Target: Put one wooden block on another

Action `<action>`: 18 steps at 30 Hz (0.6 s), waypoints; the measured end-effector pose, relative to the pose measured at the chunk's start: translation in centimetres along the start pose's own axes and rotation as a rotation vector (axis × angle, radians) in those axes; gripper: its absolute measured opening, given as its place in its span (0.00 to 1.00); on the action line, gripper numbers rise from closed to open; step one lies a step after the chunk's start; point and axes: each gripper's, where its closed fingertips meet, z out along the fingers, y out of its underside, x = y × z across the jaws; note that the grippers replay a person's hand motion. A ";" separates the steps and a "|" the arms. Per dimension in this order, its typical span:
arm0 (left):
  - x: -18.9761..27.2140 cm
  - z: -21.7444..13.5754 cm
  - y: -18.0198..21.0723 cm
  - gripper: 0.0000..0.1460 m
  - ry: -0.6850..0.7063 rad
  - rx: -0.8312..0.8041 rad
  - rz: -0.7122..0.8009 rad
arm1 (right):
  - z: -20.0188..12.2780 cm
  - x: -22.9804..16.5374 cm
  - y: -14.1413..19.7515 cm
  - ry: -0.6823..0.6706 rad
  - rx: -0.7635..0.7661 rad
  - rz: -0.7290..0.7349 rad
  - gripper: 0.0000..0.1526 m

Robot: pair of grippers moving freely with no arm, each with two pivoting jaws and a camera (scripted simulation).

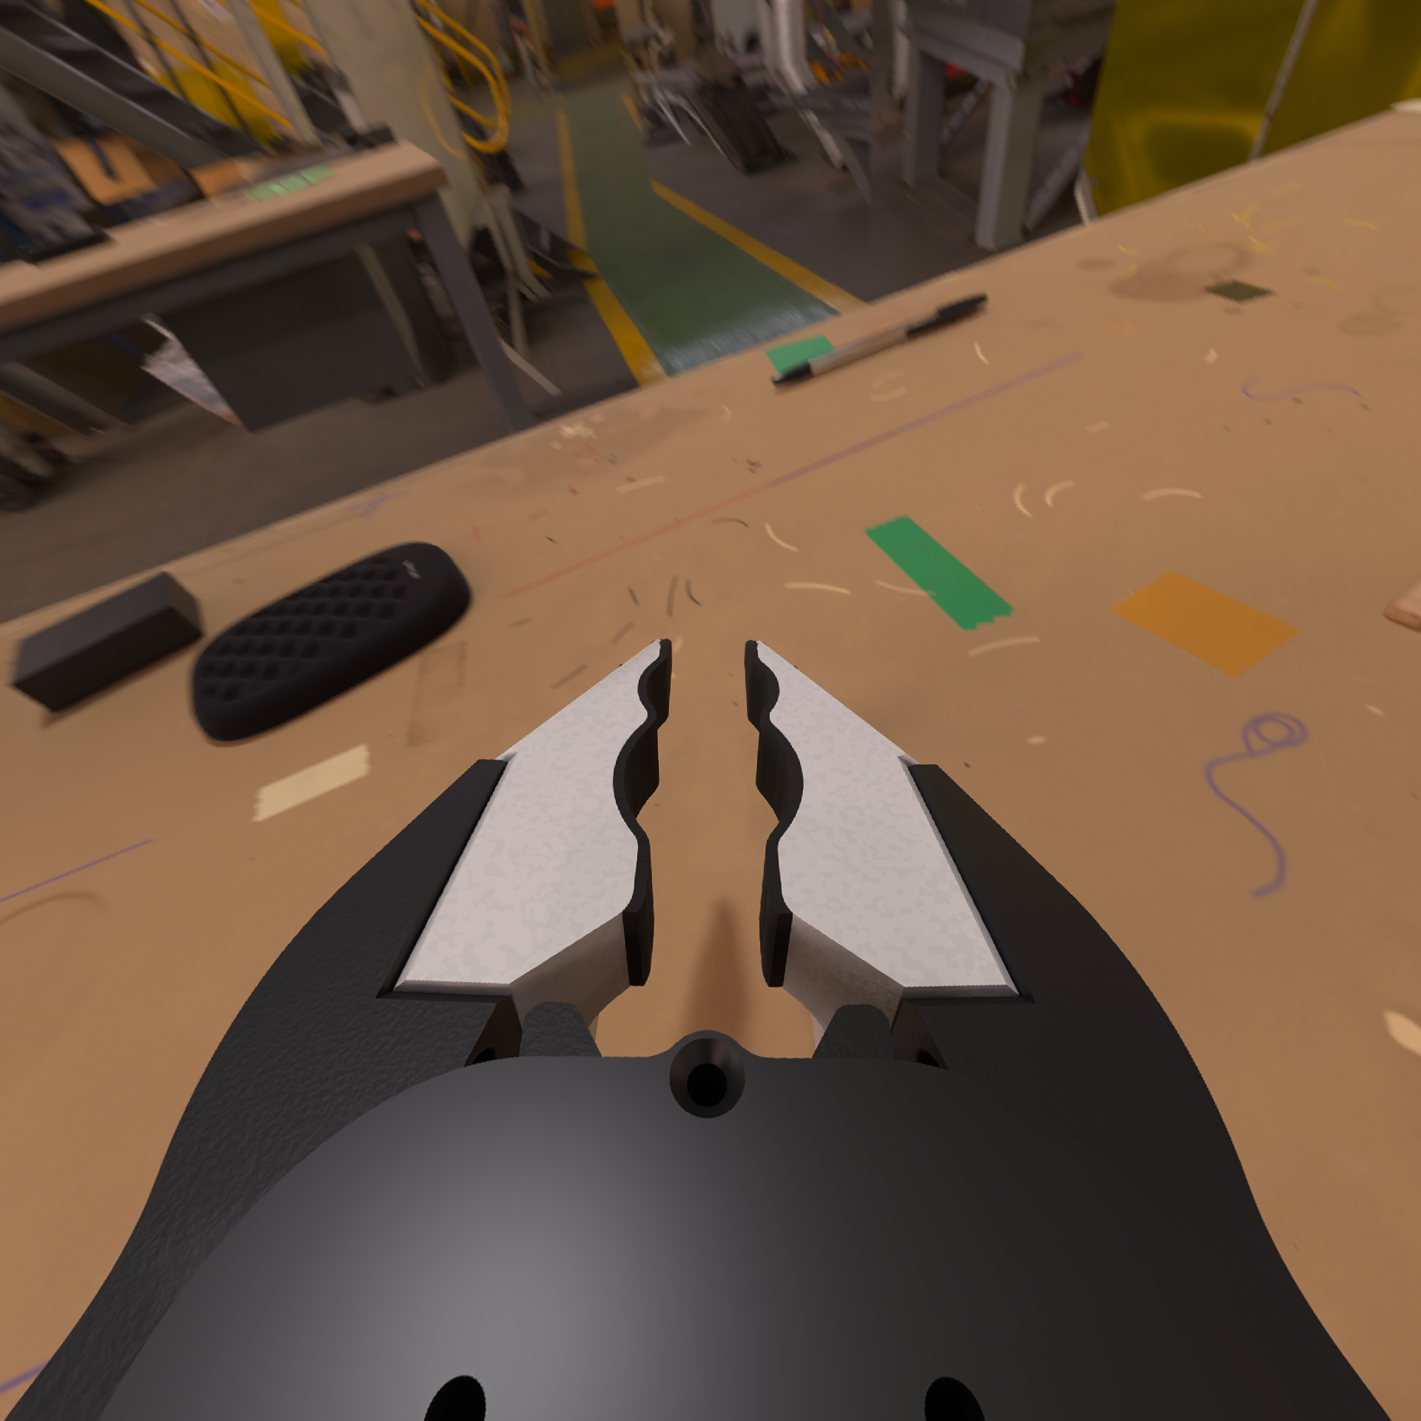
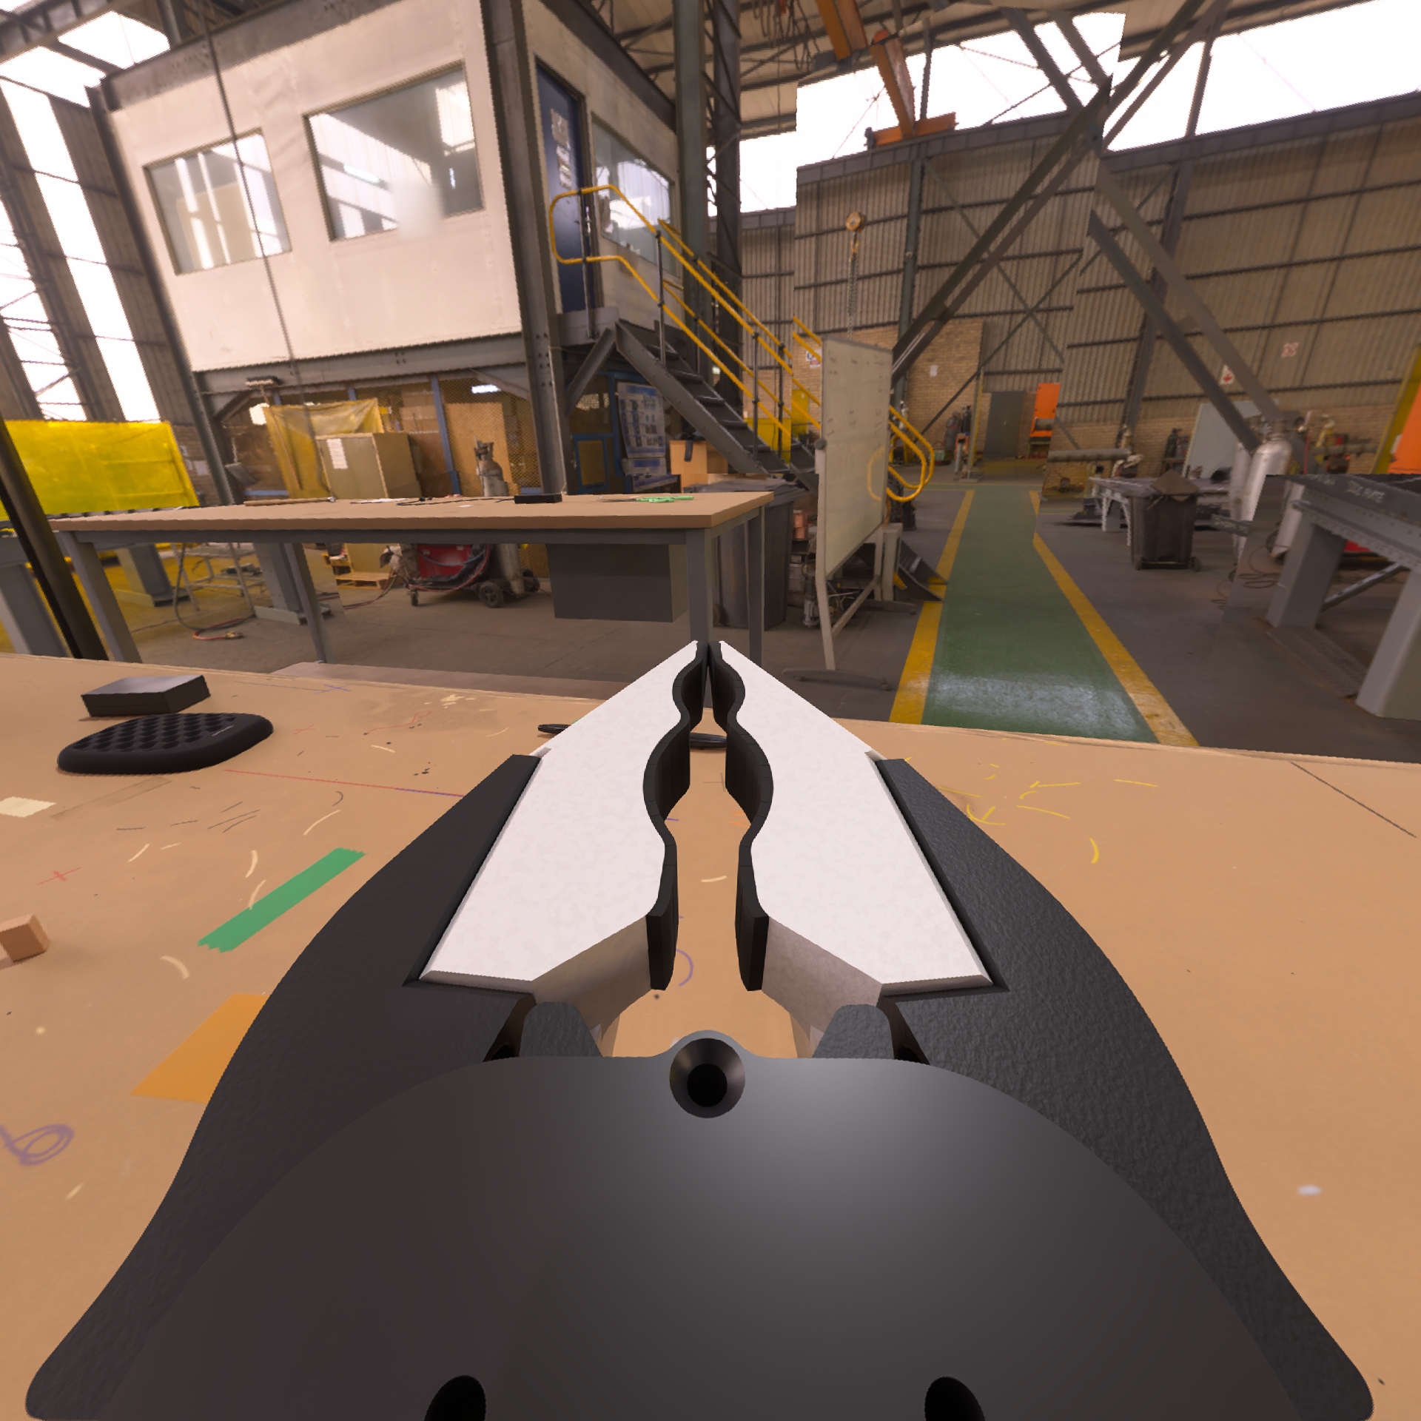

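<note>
A small light wooden block (image 2: 23, 936) lies on the brown table at the far left edge of the right wrist view. In the left wrist view only a corner of a wooden block (image 1: 1406, 611) shows at the right edge. My left gripper (image 1: 707, 653) is open and empty above the table, with a gap between its tips. My right gripper (image 2: 707, 650) is shut with its tips together and holds nothing; it points over the table's far edge. Both blocks are well away from either gripper.
A black perforated oval pad (image 1: 331, 638) and a dark rectangular block (image 1: 108, 642) lie at the left; they also show in the right wrist view as the pad (image 2: 165, 740) and the block (image 2: 146, 694). A marker pen (image 1: 880, 338) lies near the table's far edge (image 1: 538, 430). Green tape (image 1: 938, 573) and an orange patch (image 1: 1203, 623) mark the table.
</note>
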 end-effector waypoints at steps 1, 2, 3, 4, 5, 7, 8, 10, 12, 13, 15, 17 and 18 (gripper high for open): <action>0.5 0.3 0.5 0.13 0.032 -0.029 0.000 | 0.0 -0.1 0.0 -0.005 -0.002 -0.001 0.00; 1.0 0.5 0.9 0.13 0.062 -0.060 0.000 | 0.0 -0.2 0.1 -0.010 -0.004 -0.002 0.00; 1.5 0.8 1.4 0.13 0.096 -0.084 0.001 | 0.1 -0.3 0.2 -0.015 -0.008 -0.003 0.00; 2.0 1.0 1.8 0.14 0.125 -0.107 0.008 | 0.1 -0.3 0.2 -0.020 -0.013 -0.002 0.00; 2.4 1.2 2.2 0.16 0.139 -0.134 0.023 | 0.2 -0.4 0.3 -0.024 -0.017 0.000 0.00; 3.0 1.6 2.8 0.19 0.166 -0.184 0.049 | 0.2 -0.6 0.6 -0.034 -0.027 0.002 0.00; 3.2 1.7 3.1 0.20 0.179 -0.206 0.056 | 0.3 -0.6 0.7 -0.038 -0.032 0.002 0.00; 3.6 2.1 3.8 0.20 0.211 -0.264 0.056 | 0.3 -0.8 0.8 -0.046 -0.039 0.002 0.00; 3.8 2.4 4.4 0.22 0.237 -0.311 0.042 | 0.4 -0.9 0.9 -0.051 -0.042 -0.002 0.00; 3.8 2.5 4.6 0.22 0.249 -0.332 0.033 | 0.4 -1.0 0.8 -0.054 -0.042 -0.003 0.00; 4.0 2.6 5.0 0.23 0.267 -0.365 0.026 | 0.4 -1.0 0.9 -0.058 -0.044 -0.003 0.00; 4.2 2.6 5.4 0.24 0.279 -0.388 0.034 | 0.4 -1.1 0.9 -0.064 -0.049 0.001 0.00; 4.2 2.7 5.5 0.24 0.282 -0.399 0.036 | 0.4 -1.2 1.0 -0.068 -0.051 0.002 0.00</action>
